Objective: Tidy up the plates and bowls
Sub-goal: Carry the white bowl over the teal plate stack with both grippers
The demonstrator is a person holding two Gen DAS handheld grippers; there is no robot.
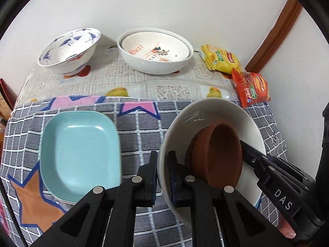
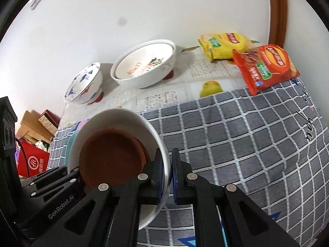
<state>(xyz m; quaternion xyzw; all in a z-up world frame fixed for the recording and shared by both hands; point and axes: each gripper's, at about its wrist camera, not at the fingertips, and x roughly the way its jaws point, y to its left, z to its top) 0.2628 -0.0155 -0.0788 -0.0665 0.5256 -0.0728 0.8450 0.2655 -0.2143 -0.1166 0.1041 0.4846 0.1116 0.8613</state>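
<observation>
A white bowl [image 1: 216, 113] with a brown bowl [image 1: 222, 154] nested inside it hangs tilted above the checked cloth. My left gripper [image 1: 162, 156] is shut on the white bowl's near-left rim. The right gripper [image 2: 166, 154] is shut on the opposite rim of the same white bowl [image 2: 123, 117], and the brown bowl [image 2: 111, 154] lies against its inner wall. On the cloth to the left lies a teal square plate [image 1: 80, 152]. Further back stand a blue-patterned bowl [image 1: 70, 47] and a large white bowl [image 1: 154, 65] holding a printed plate.
Yellow [image 1: 222, 59] and red [image 1: 250, 88] snack packs lie at the table's back right corner. A white wall rises close behind the table, with a brown door frame [image 1: 275, 30] at the right. Boxes [image 2: 33, 127] sit on the floor past the table's left edge.
</observation>
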